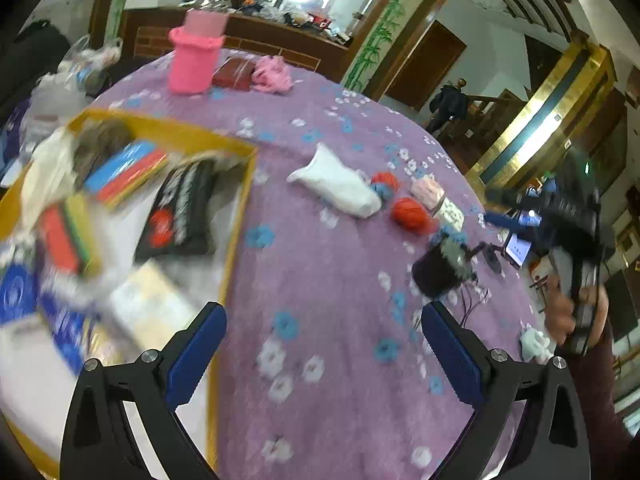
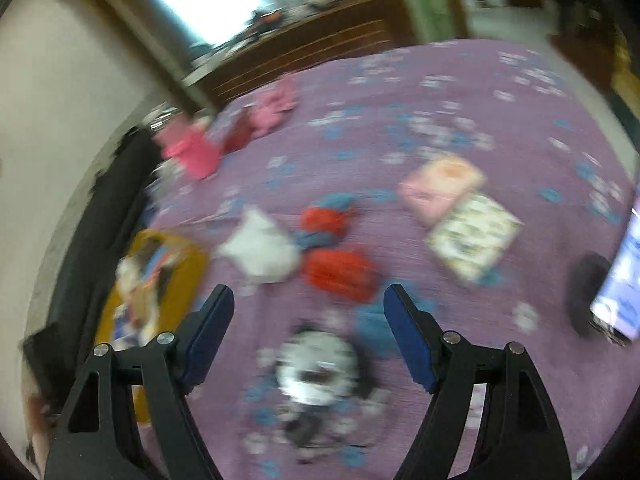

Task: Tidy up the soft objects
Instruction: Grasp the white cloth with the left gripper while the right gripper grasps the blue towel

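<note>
A yellow-rimmed box (image 1: pixel 168 130) at the left holds several soft items, among them a black cushion (image 1: pixel 182 210). On the purple flowered cloth (image 1: pixel 320 280) lie a white pouch (image 1: pixel 340 188), an orange yarn ball (image 1: pixel 412 214) and a black-and-white soft object (image 1: pixel 442 268). My left gripper (image 1: pixel 324 320) is open and empty over the cloth beside the box. My right gripper (image 2: pixel 308 300) is open and empty above the black-and-white object (image 2: pixel 320 368), near the orange yarn (image 2: pixel 340 274) and white pouch (image 2: pixel 264 252). The right view is blurred.
A pink knitted cylinder (image 1: pixel 194 58), a dark red pouch (image 1: pixel 234 74) and a pink fabric bundle (image 1: pixel 274 76) sit at the far edge. Two flat packets (image 2: pixel 460 208) lie right of the yarn. A phone on a stand (image 1: pixel 518 250) is at the right edge.
</note>
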`<state>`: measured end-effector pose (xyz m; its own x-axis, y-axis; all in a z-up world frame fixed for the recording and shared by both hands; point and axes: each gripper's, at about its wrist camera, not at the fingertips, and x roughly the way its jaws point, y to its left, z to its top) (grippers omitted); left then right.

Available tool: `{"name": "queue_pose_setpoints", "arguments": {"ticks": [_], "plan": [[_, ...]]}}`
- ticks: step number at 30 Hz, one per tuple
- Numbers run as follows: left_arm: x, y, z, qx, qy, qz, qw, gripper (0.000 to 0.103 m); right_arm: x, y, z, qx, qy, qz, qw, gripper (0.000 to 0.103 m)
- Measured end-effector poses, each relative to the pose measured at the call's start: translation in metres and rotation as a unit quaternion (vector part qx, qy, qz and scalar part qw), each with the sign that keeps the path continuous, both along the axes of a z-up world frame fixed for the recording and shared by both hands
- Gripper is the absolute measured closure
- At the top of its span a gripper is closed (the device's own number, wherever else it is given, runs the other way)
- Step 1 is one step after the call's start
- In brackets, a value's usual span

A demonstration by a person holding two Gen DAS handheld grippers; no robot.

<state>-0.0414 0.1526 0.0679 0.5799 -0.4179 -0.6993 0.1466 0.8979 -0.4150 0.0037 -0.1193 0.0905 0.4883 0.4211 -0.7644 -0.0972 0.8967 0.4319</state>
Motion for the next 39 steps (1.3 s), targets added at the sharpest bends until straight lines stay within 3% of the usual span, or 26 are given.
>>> {"name": "queue_pose_setpoints", "arguments": {"ticks": [5,10,14,22,32,34,36,39], "plan": [[0.045,-0.029,0.011,0.009,-0.008,-0.005,0.9999,0.004,-0.003,-0.051,-0.020,-0.007,0.008,-0.098,0.995,0.026],[0.111,-0.058,-0.012,-0.009,0.052,0.002,0.9986,0.004,0.003,-0.081,-0.039,0.002,0.034,-0.160,0.987,0.026],[0.156,-0.070,-0.033,-0.033,0.095,0.017,0.9948,0.005,0.008,-0.084,-0.052,0.020,0.045,-0.164,0.985,0.026],[0.196,-0.092,-0.063,-0.020,0.120,0.030,0.9922,0.005,0.006,-0.089,-0.056,0.017,0.005,-0.194,0.981,0.026],[0.227,-0.127,-0.080,0.029,0.103,0.035,0.9936,0.005,0.005,-0.084,-0.074,0.070,0.002,-0.146,0.987,0.026],[0.225,-0.138,-0.080,0.055,0.090,0.025,0.9941,0.011,0.003,-0.085,-0.076,0.076,0.006,-0.143,0.987,0.026],[0.223,-0.149,-0.079,0.079,0.075,0.010,0.9940,0.053,0.002,-0.084,-0.077,0.076,0.009,-0.140,0.987,0.026],[0.220,-0.154,-0.080,0.094,0.060,0.008,0.9937,0.059,-0.001,-0.083,-0.076,0.070,0.005,-0.143,0.987,0.031]]}}
